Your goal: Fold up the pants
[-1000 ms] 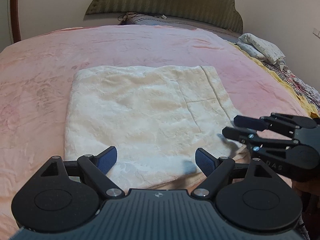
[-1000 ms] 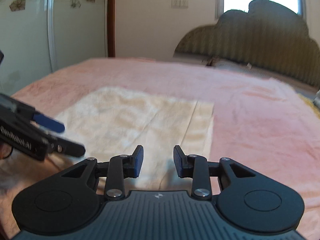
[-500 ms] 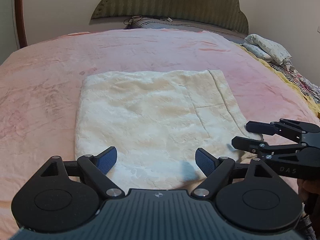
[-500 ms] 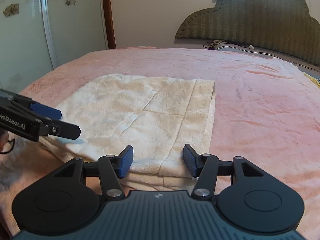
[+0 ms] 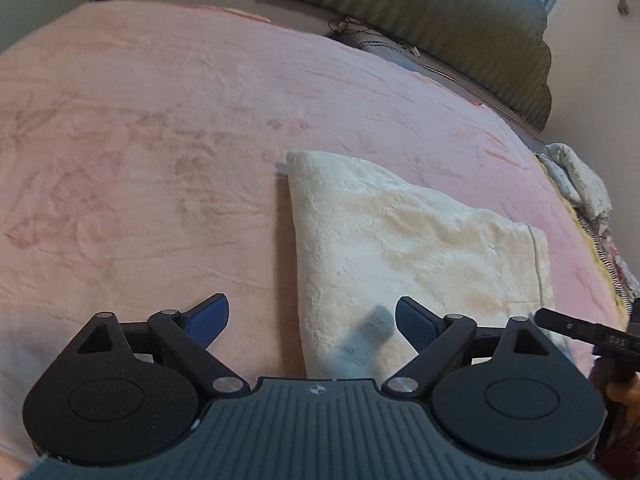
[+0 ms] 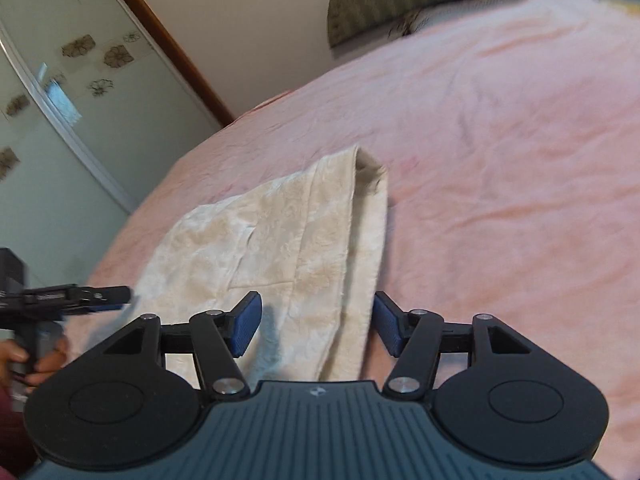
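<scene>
On the pink blanket [image 5: 160, 160] lie cream pants [image 5: 400, 240] — folded flat; both grippers' fingers [image 5: 210, 318] spread apart.

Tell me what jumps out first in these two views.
The cream pants, folded into a flat slab, lie on the pink blanket that covers the whole bed. Each open tool straddles a near corner: the left tool at the slab's left edge, the right tool at its right edge. Behind, a green headboard stands against the wall.
</scene>
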Action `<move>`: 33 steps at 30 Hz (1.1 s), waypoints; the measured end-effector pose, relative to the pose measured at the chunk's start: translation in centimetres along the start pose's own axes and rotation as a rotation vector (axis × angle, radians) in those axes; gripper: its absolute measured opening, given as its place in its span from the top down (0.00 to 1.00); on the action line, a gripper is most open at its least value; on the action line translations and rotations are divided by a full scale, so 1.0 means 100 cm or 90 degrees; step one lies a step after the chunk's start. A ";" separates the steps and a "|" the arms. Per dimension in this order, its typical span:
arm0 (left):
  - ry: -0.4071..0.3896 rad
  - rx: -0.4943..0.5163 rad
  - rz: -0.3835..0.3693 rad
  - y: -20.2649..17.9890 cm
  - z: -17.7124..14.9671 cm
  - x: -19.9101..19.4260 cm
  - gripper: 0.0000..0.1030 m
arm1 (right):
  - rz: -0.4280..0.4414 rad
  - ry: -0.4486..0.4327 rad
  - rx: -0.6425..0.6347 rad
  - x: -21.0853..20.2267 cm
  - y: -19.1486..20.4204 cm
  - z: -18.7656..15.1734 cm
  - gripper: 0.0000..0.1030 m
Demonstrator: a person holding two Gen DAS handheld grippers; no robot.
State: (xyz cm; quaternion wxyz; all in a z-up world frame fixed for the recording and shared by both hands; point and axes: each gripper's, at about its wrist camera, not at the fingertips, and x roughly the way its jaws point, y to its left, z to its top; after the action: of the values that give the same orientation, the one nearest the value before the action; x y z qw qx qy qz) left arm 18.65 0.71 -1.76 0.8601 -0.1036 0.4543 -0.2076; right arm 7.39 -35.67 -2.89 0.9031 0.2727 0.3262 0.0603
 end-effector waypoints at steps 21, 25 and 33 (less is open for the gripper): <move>-0.116 0.116 0.022 -0.047 -0.017 -0.012 0.88 | 0.148 -0.008 -0.028 0.017 0.005 0.032 0.78; -0.156 0.108 0.026 -0.047 0.004 -0.028 0.89 | 0.151 -0.025 -0.100 0.014 0.031 0.056 0.78; -0.194 0.125 0.122 -0.032 0.096 0.002 0.89 | 0.145 -0.065 -0.155 0.081 0.054 0.141 0.78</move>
State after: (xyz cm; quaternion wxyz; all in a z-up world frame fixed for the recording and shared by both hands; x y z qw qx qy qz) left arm 25.86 -2.31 4.66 0.9408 -0.0060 0.3042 -0.1497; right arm 22.80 -35.16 4.51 0.9322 0.1994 0.2370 0.1874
